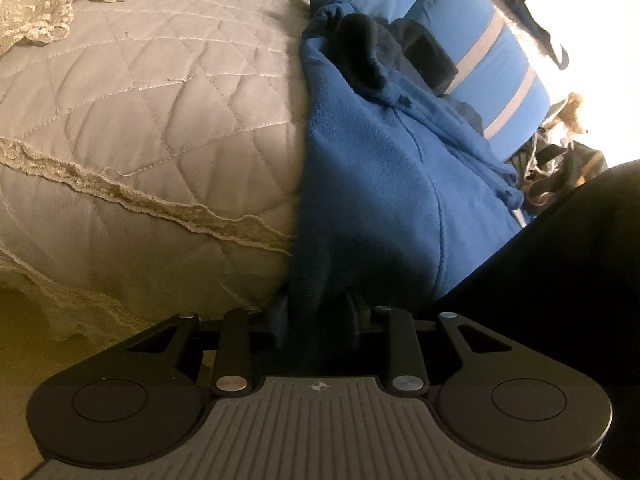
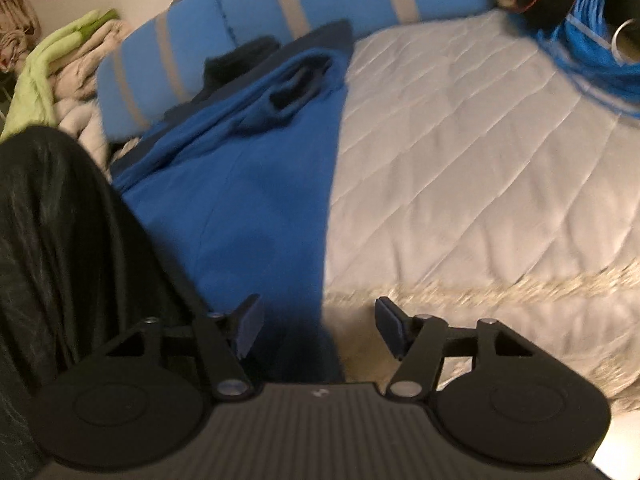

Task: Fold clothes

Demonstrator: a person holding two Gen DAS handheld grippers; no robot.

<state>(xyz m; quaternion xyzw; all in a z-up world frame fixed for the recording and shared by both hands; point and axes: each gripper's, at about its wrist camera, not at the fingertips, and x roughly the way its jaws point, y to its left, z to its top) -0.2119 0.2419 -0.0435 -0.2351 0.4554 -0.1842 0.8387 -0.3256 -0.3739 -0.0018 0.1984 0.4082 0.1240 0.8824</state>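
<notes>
A blue fleece garment [image 1: 380, 168] lies lengthwise on the quilted beige bedspread [image 1: 140, 100], with a dark lining or dark cloth [image 1: 360, 52] showing at its far end. My left gripper [image 1: 316, 314] is shut on the near hem of the fleece, and the fabric bunches between its fingers. In the right wrist view the same blue garment [image 2: 248, 200] runs away from me. My right gripper [image 2: 320, 328] stands open over its near right edge; the cloth lies between the pads [image 2: 250, 328] but they do not press on it.
A blue pillow with grey stripes [image 2: 280, 20] lies behind the garment. A person's black-clad limb [image 2: 60, 240] fills the left side. Green and beige clothes [image 2: 60, 60] are piled at far left, and a coil of blue cable [image 2: 592, 52] sits at far right. Lace trim [image 1: 160, 200] crosses the bedspread.
</notes>
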